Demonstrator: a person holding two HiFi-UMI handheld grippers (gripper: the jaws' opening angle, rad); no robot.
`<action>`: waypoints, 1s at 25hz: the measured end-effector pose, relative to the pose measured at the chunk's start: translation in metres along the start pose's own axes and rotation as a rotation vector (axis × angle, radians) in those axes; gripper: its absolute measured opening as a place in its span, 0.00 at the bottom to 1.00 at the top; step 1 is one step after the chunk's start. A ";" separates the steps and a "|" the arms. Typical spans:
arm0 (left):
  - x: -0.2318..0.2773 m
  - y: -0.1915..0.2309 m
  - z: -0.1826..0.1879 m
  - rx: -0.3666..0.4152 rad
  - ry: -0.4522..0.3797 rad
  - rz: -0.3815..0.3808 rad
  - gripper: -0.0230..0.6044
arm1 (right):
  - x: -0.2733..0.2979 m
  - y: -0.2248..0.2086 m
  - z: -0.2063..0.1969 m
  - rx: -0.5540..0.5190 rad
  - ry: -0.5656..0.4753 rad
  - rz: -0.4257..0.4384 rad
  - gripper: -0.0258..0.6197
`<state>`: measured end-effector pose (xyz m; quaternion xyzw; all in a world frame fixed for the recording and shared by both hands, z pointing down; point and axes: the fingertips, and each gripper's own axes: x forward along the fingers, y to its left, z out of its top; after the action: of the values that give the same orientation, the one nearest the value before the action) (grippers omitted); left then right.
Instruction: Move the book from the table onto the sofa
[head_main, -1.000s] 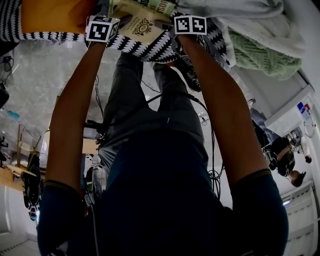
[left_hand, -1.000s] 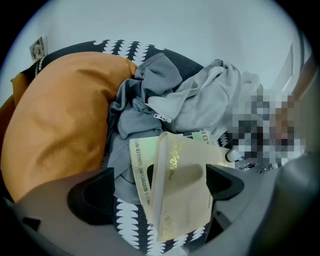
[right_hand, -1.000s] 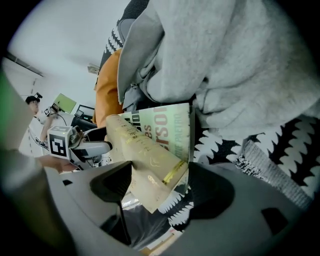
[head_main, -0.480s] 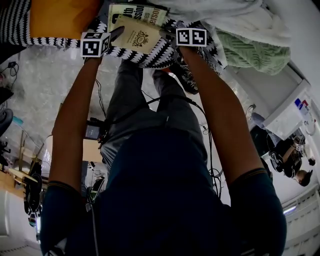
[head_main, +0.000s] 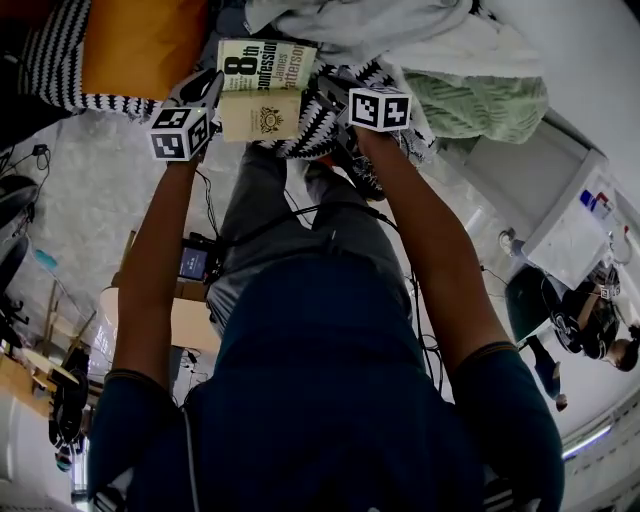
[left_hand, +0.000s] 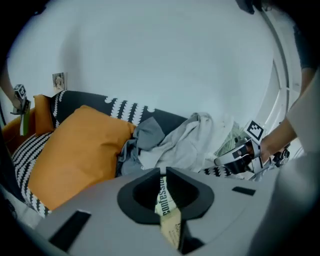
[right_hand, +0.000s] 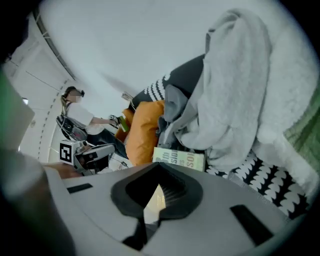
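The book (head_main: 262, 92) lies cover up on the sofa (head_main: 300, 140), on its black-and-white zigzag cover, in the space between the two claws. The left claw (left_hand: 164, 171) has just been closing and is down to a thin slit. The book's spine, with the word "confession" running along it, shows through that slit just below the tips. As far as this view shows, the pads do not pinch it. In the head view this claw's dark finger sits right at the book's left edge.

The right claw (right_hand: 159, 166) is fully closed with nothing gripped. The book's title strip lies just ahead of its tips, and a cream patch of the cover shows through the gap beneath them.

Ahead of the left claw and to its left rests an orange cushion (left_hand: 80, 150). Straight ahead of both claws, past the book, is a heap of pale grey clothes (left_hand: 187, 142). A green knitted throw (head_main: 480, 105) lies off to the right of the right claw.
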<state>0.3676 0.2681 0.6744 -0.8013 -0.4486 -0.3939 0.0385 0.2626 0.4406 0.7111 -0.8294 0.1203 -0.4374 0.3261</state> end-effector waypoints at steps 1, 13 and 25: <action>-0.009 -0.006 0.014 -0.005 -0.032 -0.018 0.07 | -0.006 0.012 0.011 -0.016 -0.030 0.021 0.06; -0.106 -0.076 0.110 0.073 -0.254 -0.093 0.04 | -0.094 0.126 0.085 -0.303 -0.251 0.151 0.06; -0.202 -0.121 0.169 0.154 -0.407 -0.077 0.04 | -0.210 0.207 0.110 -0.515 -0.436 0.180 0.06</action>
<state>0.3199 0.2714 0.3883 -0.8413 -0.5061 -0.1897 -0.0068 0.2450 0.4332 0.3971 -0.9445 0.2266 -0.1747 0.1616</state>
